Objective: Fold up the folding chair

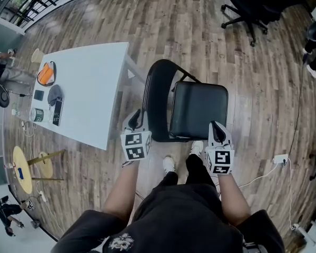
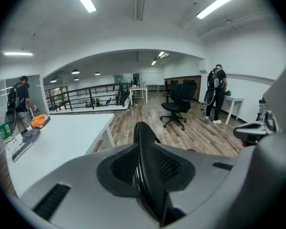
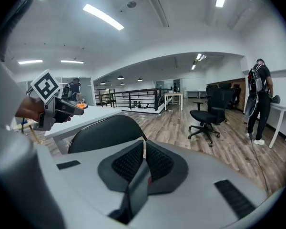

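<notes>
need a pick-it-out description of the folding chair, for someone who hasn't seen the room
Find the white table on the wood floor. Just beside it, ahead of the person's white shoes, stands the folding chair. Unlike the wheeled black office chair farther off, it has a flat square black seat and a thin curved back.

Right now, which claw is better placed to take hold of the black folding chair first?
Probably the left claw: its jaws stand slightly apart, in line with the black folding chair's curved backrest rim. The right claw is shut, near the padded seat.
</notes>
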